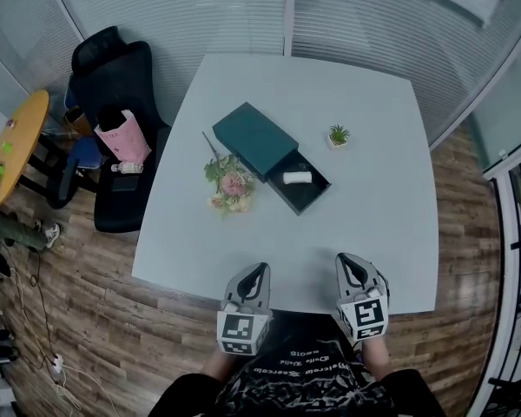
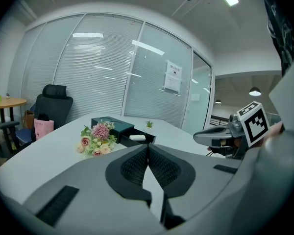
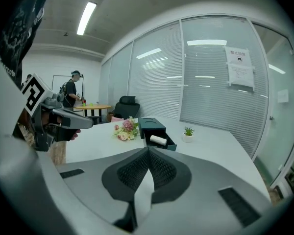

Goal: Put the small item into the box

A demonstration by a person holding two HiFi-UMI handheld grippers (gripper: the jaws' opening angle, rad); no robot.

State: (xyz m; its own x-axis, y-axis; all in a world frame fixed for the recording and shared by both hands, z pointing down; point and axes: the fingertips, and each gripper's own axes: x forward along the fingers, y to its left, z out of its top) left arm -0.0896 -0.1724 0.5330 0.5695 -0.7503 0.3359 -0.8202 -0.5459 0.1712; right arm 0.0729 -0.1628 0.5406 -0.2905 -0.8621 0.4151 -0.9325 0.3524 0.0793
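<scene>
Lower centre of the head view: left gripper [image 1: 259, 270] and right gripper [image 1: 348, 261], both with jaws pressed together and holding nothing, at the near edge of the table [image 1: 373, 207]. Frame centre: flowers [image 1: 230, 183] just left of the box [image 1: 256, 133], with a potted plant [image 1: 338, 135] to its right, apart. Upper left: chair [image 1: 113, 72] and pink bag [image 1: 124, 137]. The item [image 1: 297, 178], a short white roll, lies in the box's pulled-out dark drawer.
</scene>
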